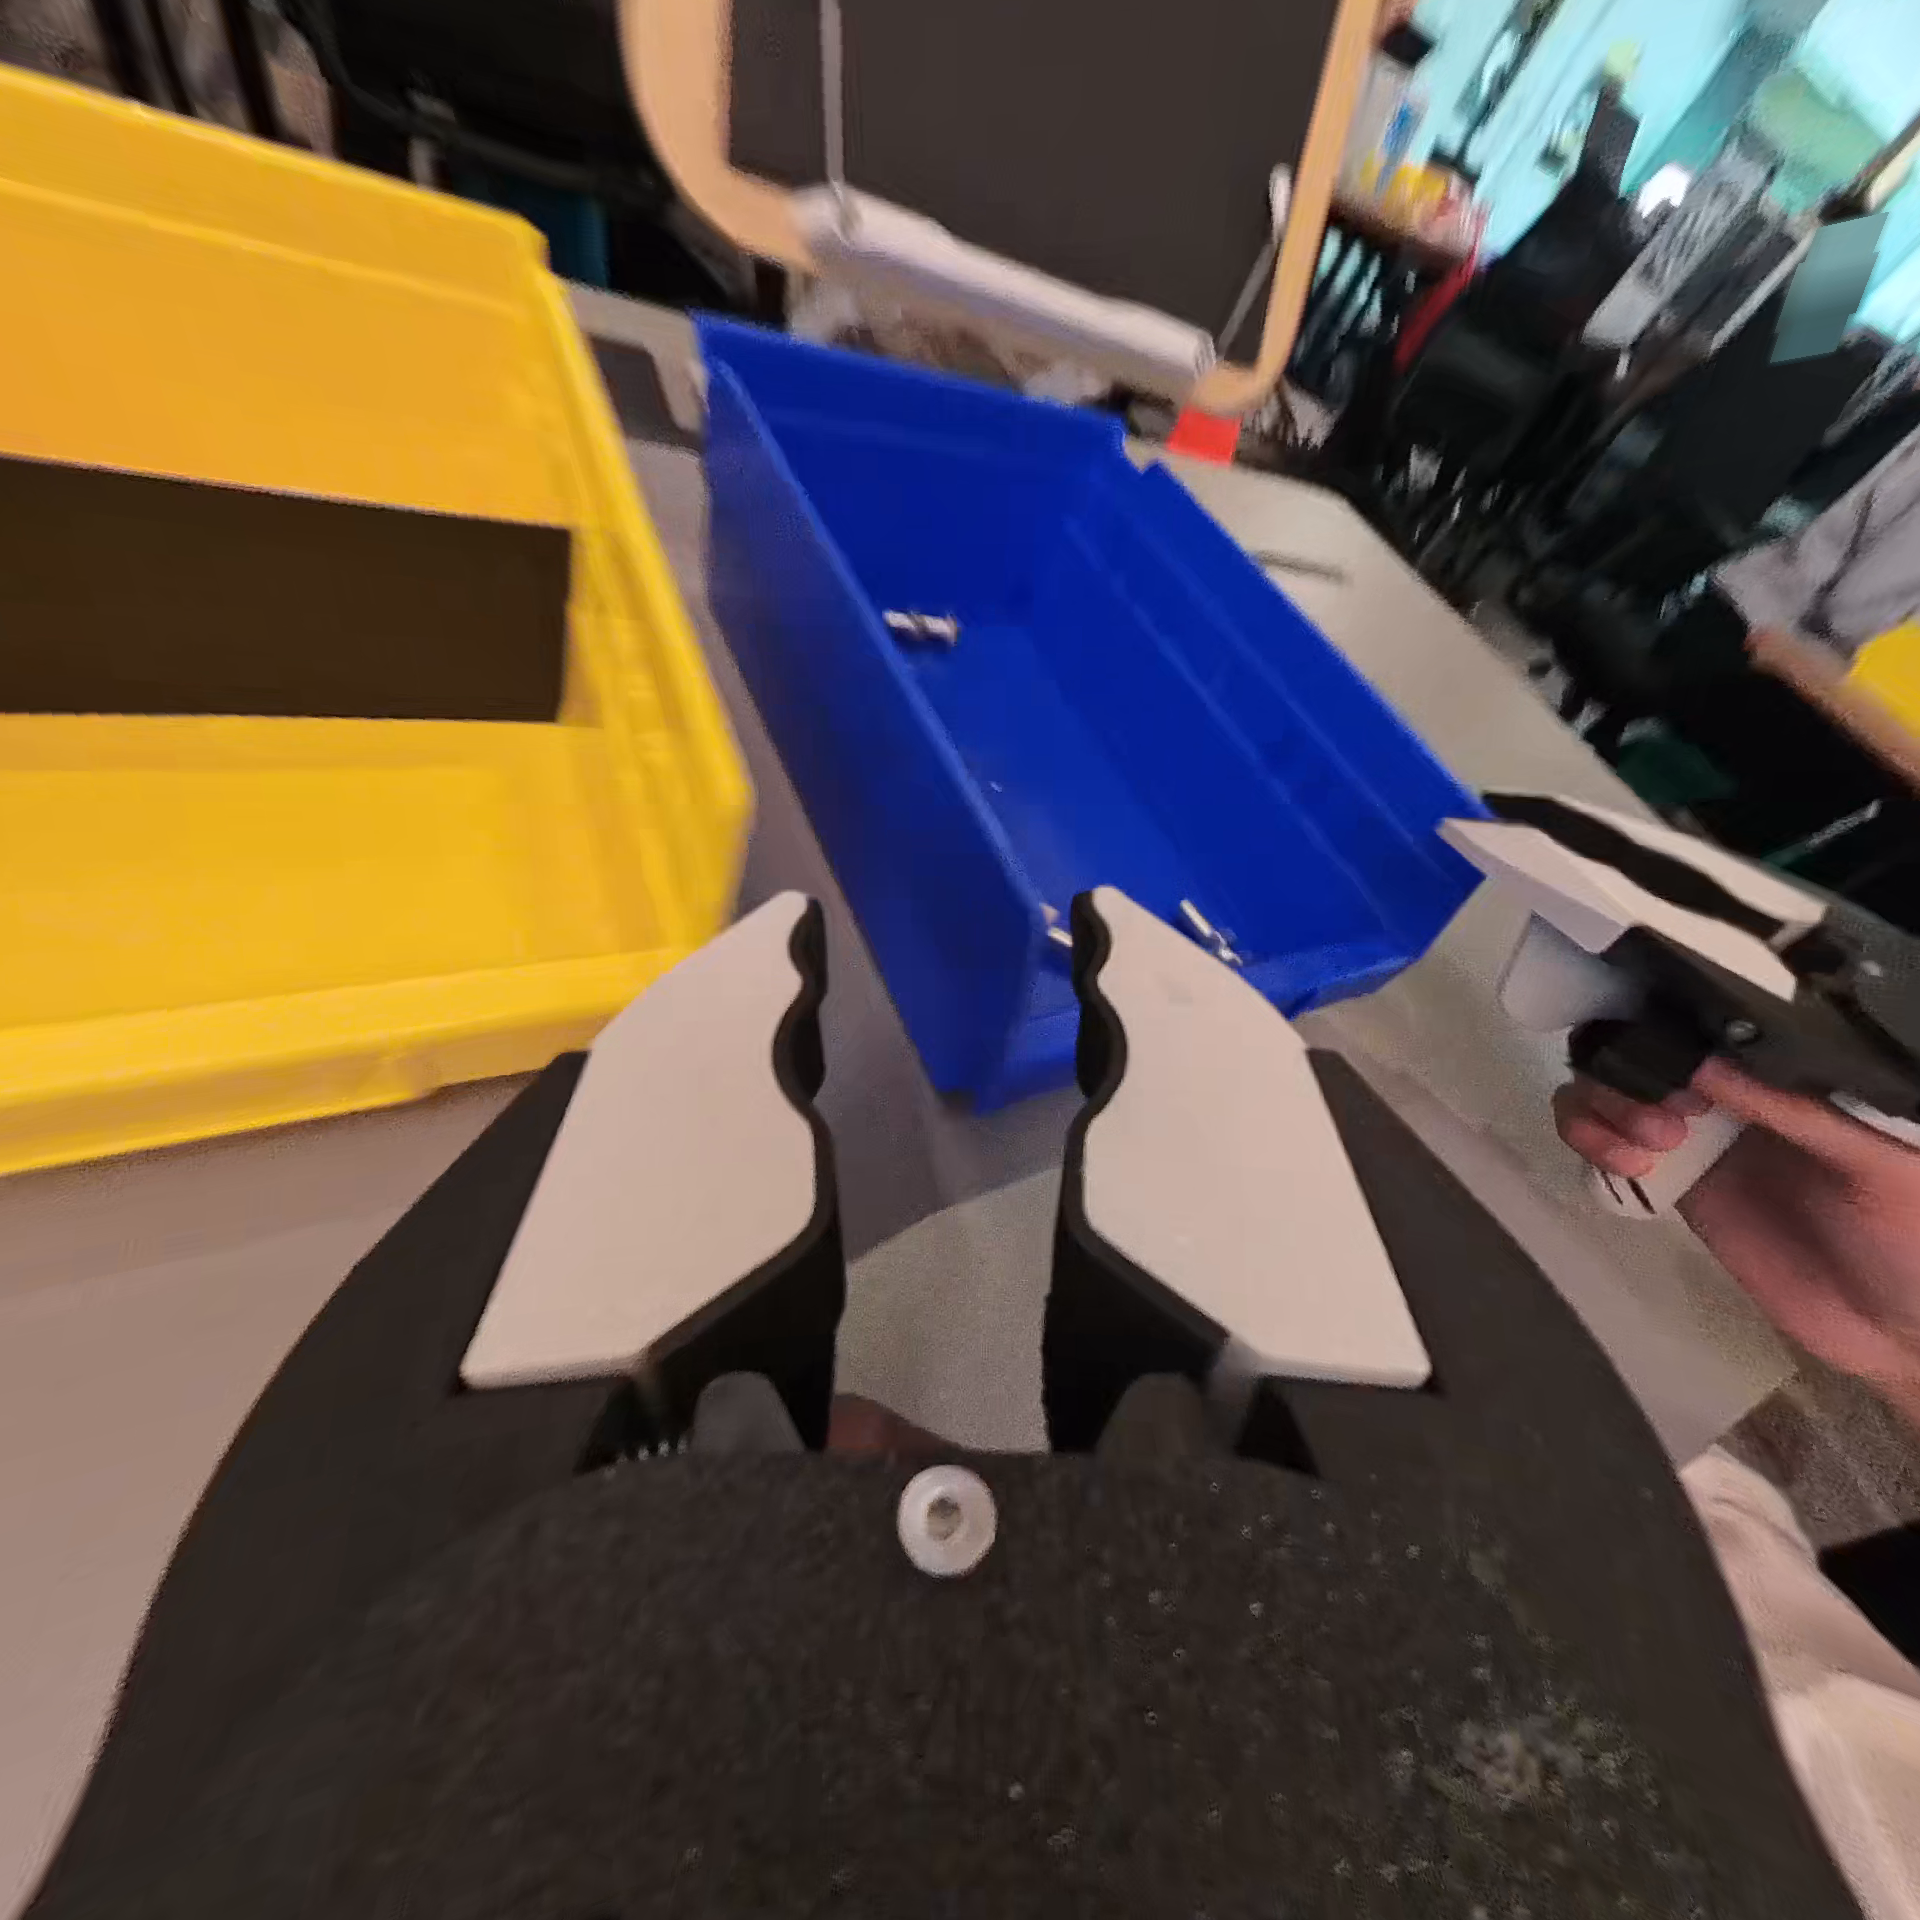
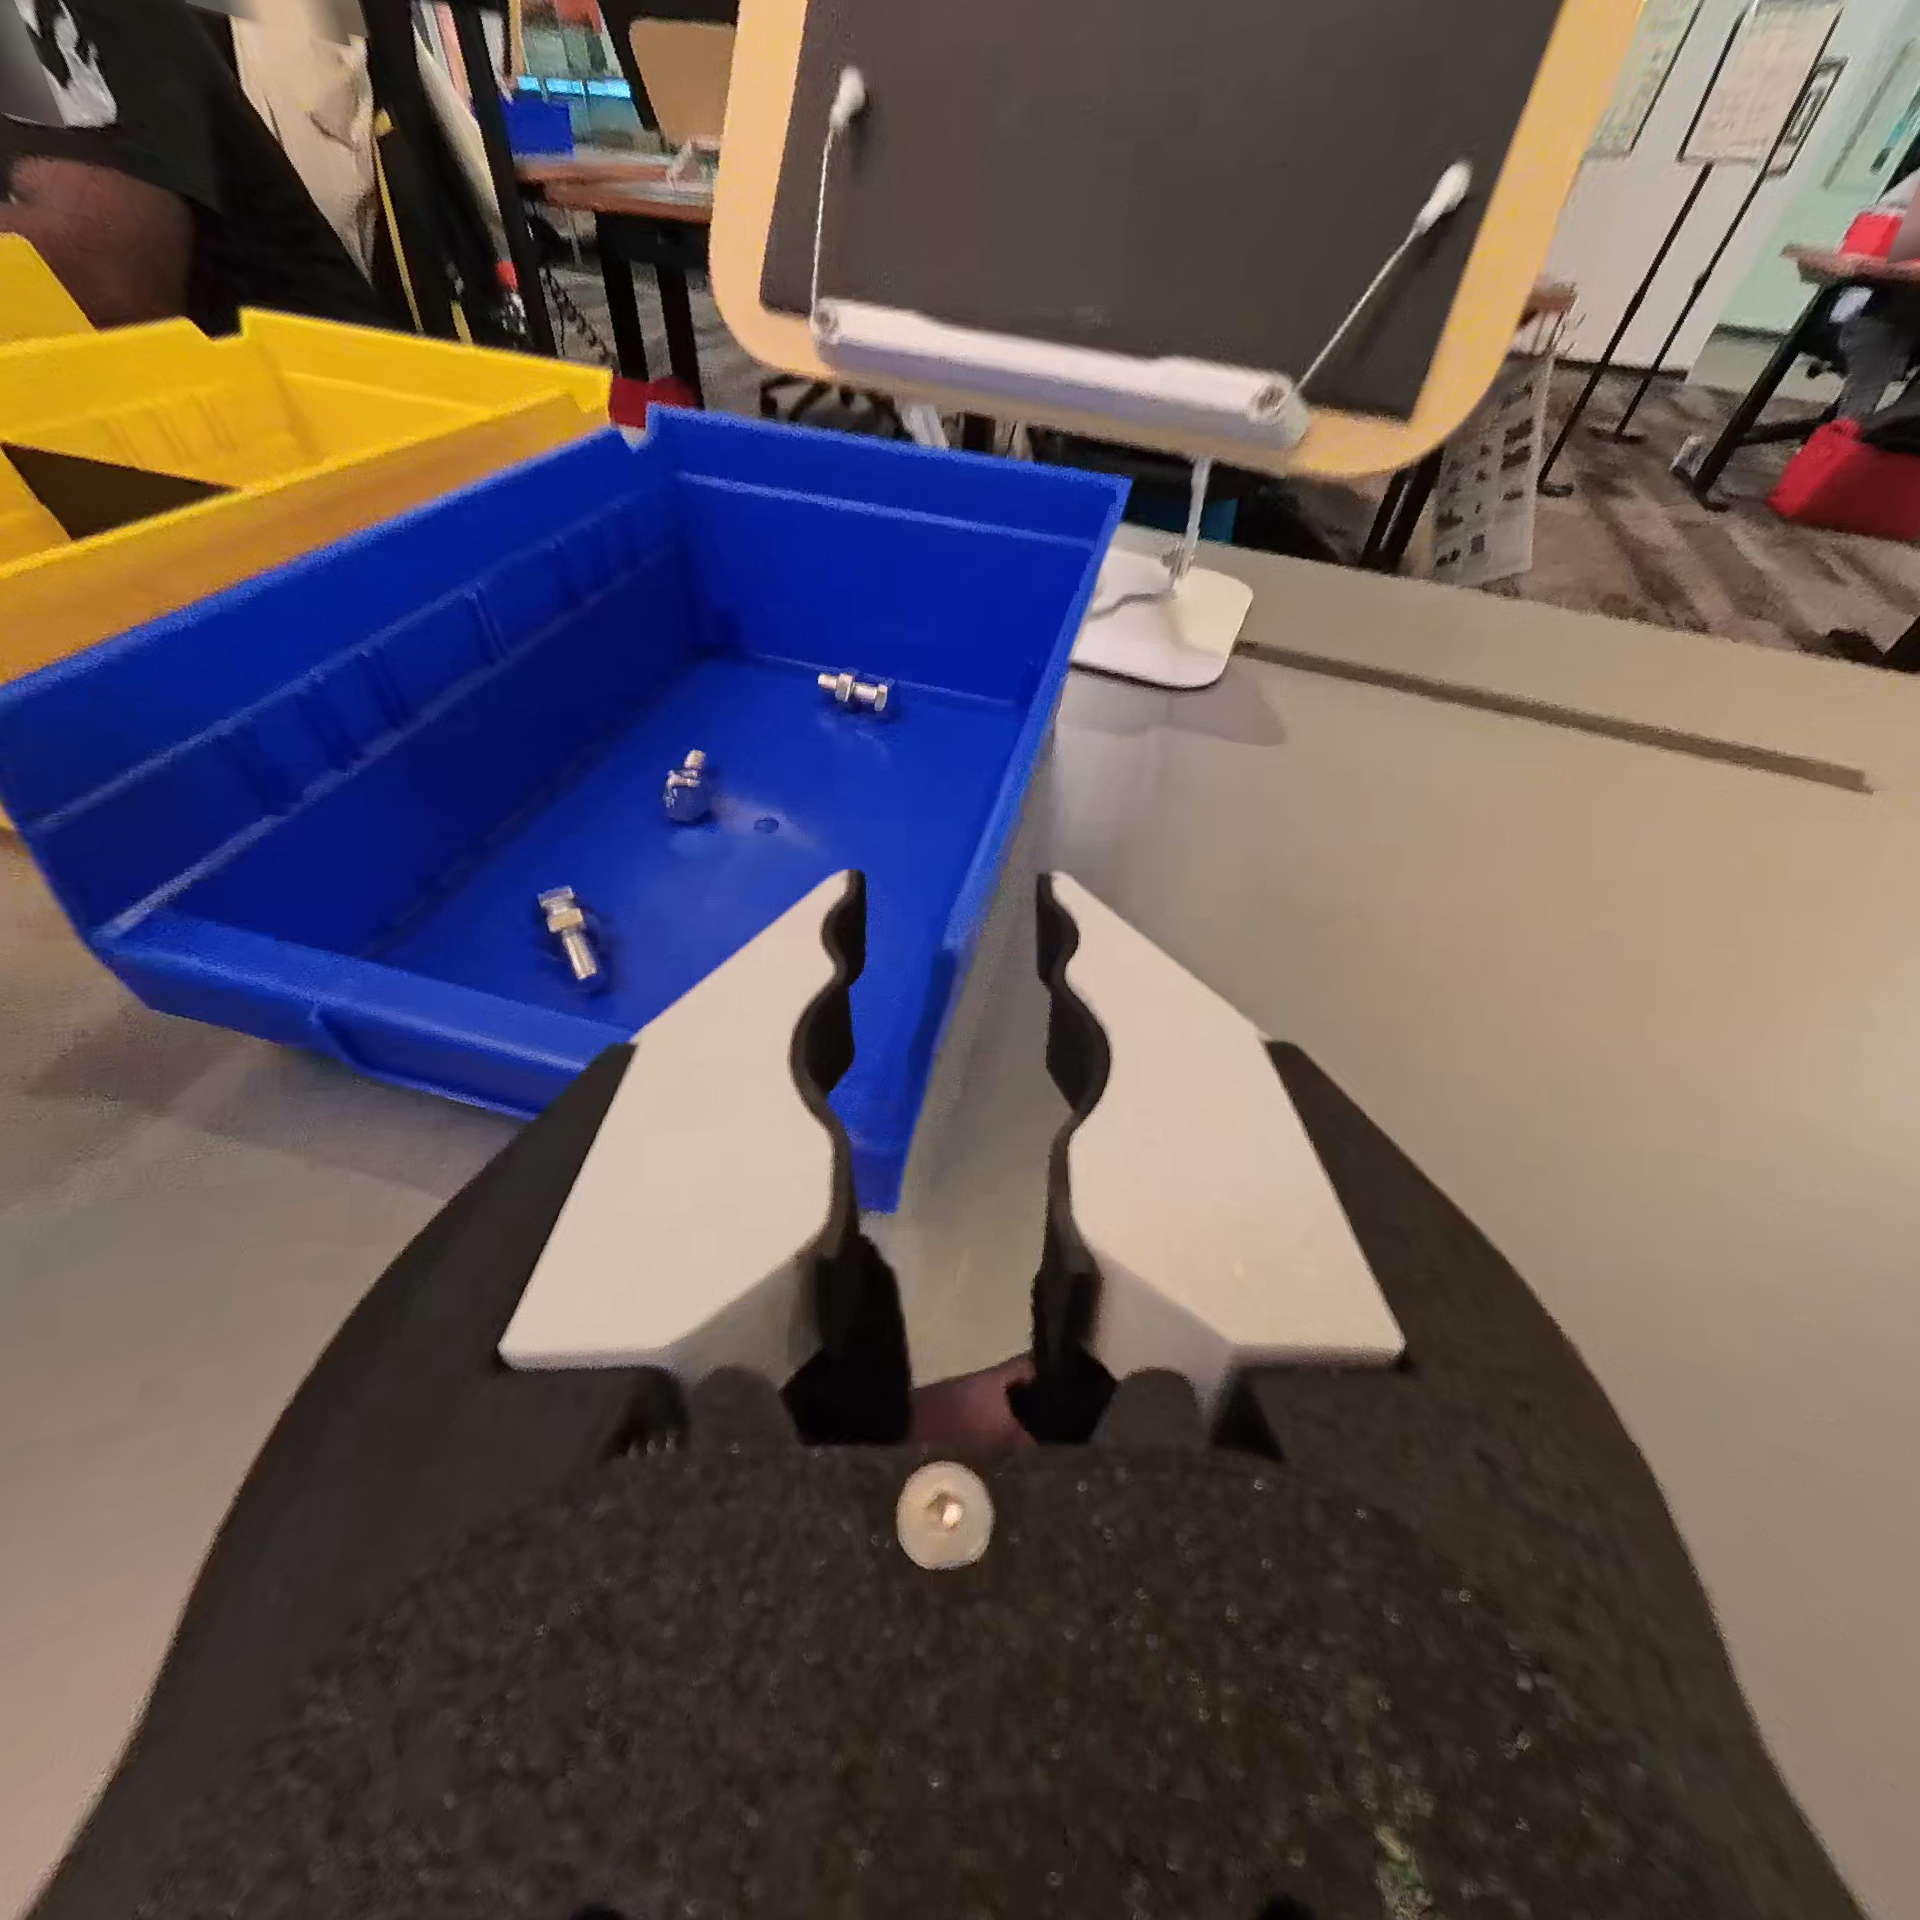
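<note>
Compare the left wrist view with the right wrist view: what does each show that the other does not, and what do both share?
Only the left wrist view shows the right gripper from outside, with the hand holding it.
Only the right wrist view shows three bolts clearly and the stand's white base.
Both show the blue bin, yellow bin, grey table and open, empty jaws.

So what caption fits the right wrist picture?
Open right gripper hovers by blue bin holding three bolts.

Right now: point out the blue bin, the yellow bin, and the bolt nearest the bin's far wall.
blue bin [image 2: 894, 540]: right wrist view, inside of far wall.
yellow bin [image 1: 312, 883]: left wrist view, near outer wall.
bolt [image 2: 854, 690]: right wrist view, mid-shank at its nut.
</note>
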### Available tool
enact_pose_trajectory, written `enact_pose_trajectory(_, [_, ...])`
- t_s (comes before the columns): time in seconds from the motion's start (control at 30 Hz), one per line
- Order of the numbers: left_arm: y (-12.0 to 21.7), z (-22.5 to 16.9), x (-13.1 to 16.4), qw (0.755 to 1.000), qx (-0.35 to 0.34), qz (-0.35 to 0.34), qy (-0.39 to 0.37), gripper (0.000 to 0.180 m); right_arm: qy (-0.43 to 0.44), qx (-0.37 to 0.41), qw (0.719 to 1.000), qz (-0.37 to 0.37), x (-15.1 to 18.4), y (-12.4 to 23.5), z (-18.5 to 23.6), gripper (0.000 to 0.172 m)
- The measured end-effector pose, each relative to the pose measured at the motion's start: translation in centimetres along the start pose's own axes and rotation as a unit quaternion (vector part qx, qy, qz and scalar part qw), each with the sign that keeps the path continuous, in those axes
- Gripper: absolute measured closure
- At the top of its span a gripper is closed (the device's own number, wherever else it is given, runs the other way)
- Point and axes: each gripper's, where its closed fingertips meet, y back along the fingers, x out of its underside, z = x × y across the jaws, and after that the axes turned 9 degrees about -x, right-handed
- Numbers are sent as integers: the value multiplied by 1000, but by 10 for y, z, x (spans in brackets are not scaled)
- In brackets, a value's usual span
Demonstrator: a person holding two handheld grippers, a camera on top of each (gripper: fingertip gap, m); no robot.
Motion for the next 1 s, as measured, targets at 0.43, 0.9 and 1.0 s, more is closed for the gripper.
enact_pose_trajectory(0.43, [57,254,-6,977,-204,24,-48,128,63,-209,973,-70,-42,19,179,139])
enact_pose_trajectory(0.9, [16,246,-8,977,-192,38,-84,177,-5,-305,952,34,0,-22,272,138])
enact_pose_trajectory(1.0, [44,230,8,977,-203,27,-62,176,5,-269,962,45,7,-33,265,130])
